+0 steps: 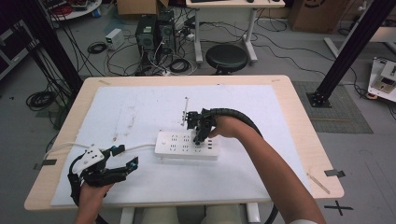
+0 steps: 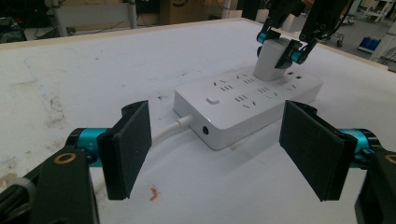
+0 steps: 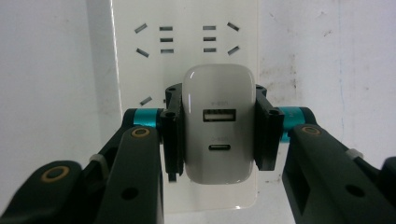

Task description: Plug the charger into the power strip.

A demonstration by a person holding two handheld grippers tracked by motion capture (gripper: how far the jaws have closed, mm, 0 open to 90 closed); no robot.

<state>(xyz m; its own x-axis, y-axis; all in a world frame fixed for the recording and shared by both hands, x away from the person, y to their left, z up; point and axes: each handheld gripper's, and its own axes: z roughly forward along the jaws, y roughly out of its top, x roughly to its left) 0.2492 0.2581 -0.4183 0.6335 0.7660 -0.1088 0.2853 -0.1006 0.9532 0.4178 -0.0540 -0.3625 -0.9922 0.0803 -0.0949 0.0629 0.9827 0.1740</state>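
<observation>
A white power strip point(image 1: 180, 144) lies in the middle of the white table sheet, and its cord point(image 1: 65, 147) runs off to the left. My right gripper point(image 1: 198, 137) points down over the strip's right half. It is shut on a white USB charger point(image 3: 218, 93), with one black pad on each side. Seen in the left gripper view, the charger point(image 2: 272, 59) stands on the strip point(image 2: 243, 105), slightly tilted. How deep its prongs sit is hidden. My left gripper point(image 1: 126, 157) rests near the front left of the table. Its jaws stand wide apart with nothing between them, aimed at the strip's cord end.
A thin rod point(image 1: 185, 112) lies on the sheet just behind the strip. A small red scrap point(image 2: 153, 192) lies close to my left gripper. Beyond the table's far edge are a black stool point(image 1: 226, 57), computer cases point(image 1: 154, 32) and loose cables on the floor.
</observation>
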